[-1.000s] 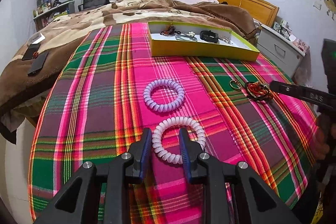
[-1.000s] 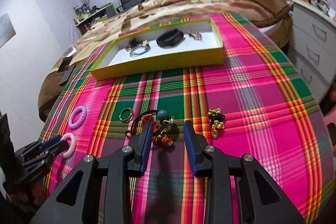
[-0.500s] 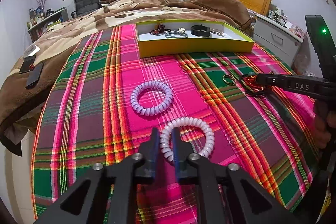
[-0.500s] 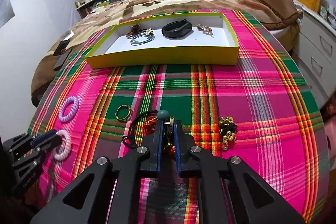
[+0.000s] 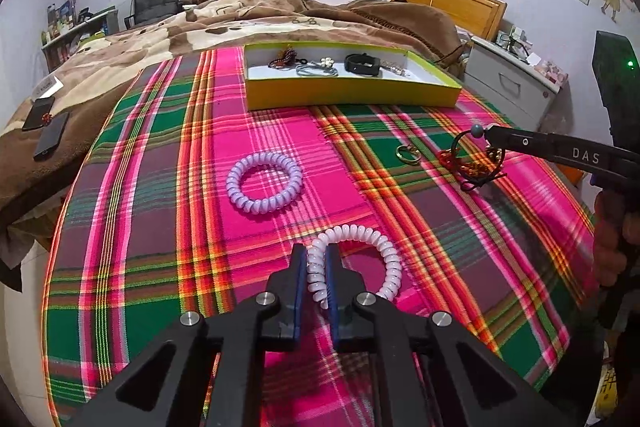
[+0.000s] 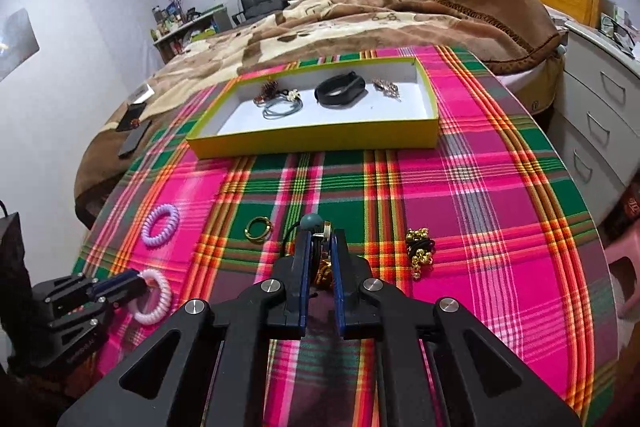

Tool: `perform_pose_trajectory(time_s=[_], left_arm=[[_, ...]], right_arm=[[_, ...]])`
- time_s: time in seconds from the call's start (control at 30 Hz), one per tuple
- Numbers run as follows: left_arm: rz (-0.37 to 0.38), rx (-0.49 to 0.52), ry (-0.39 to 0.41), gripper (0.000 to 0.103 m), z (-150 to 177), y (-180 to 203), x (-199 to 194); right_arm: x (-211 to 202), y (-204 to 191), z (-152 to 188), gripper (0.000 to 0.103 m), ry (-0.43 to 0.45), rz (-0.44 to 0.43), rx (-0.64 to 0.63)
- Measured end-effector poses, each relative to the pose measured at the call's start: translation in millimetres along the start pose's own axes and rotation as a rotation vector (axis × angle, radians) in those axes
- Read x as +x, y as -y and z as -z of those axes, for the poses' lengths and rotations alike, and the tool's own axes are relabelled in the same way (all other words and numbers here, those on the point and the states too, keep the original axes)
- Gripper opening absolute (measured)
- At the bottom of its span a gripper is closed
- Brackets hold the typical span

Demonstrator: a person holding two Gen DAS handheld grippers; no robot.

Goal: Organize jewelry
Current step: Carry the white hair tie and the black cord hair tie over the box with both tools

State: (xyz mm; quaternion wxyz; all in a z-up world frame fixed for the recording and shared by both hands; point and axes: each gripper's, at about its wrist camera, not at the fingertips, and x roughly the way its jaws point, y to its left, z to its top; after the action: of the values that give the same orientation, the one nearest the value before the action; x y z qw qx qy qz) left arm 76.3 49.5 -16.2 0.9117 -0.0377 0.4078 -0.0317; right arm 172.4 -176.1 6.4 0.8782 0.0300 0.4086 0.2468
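My left gripper [image 5: 317,255] is shut on the near-left side of a white spiral hair tie [image 5: 380,251], which lies on the plaid cloth. Farther off lies a lilac spiral hair tie [image 5: 264,182]. My right gripper [image 6: 321,239] is shut on a beaded bracelet [image 6: 311,222] with a teal bead, black cord and red-orange beads, lifted slightly off the cloth; the same bracelet [image 5: 474,163] hangs from that gripper [image 5: 494,135] in the left wrist view. A gold ring [image 6: 258,229] and a gold-bead cluster [image 6: 420,251] lie beside it. The yellow-green box [image 6: 312,139] holds several pieces.
The box stands at the table's far side, with a bed [image 6: 380,15] under a brown blanket beyond it. A white drawer unit [image 6: 600,107] stands to the right. Two dark phones [image 5: 44,131] lie on the blanket at left. The cloth's round edge drops off near both grippers.
Both grippers closed from wide open: the left onto the white hair tie, the right onto the beaded bracelet. The bracelet now hangs slightly off the cloth.
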Motion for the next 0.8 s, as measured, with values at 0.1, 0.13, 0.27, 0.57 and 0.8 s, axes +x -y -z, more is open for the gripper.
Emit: perform_pose_trajectory(time_s=[0.1, 0.13, 0.27, 0.57, 0.8], left_arm=[[0.014, 0.002, 0.021, 0.009, -2, 3, -7], [0.019, 0.005, 0.031, 0.009, -3, 5, -10], [0.028, 0.013, 0.057, 0.009, -7, 9, -18], [0.035, 0.03, 0.099, 0.009, -28, 16, -24], [0.022, 0.055, 0.138, 0.009, -55, 18, -25]], right_arm=[[-5, -1, 0, 0.01, 0.012, -0.006, 0.002], [-8, -1, 1, 0.01, 0.016, -0.009, 0.003], [-14, -2, 0, 0.01, 0.032, -0.016, 0.006], [-22, -3, -6, 0.01, 0.056, -0.029, 0.005], [-24, -4, -20, 0.01, 0.08, -0.026, -0.013]])
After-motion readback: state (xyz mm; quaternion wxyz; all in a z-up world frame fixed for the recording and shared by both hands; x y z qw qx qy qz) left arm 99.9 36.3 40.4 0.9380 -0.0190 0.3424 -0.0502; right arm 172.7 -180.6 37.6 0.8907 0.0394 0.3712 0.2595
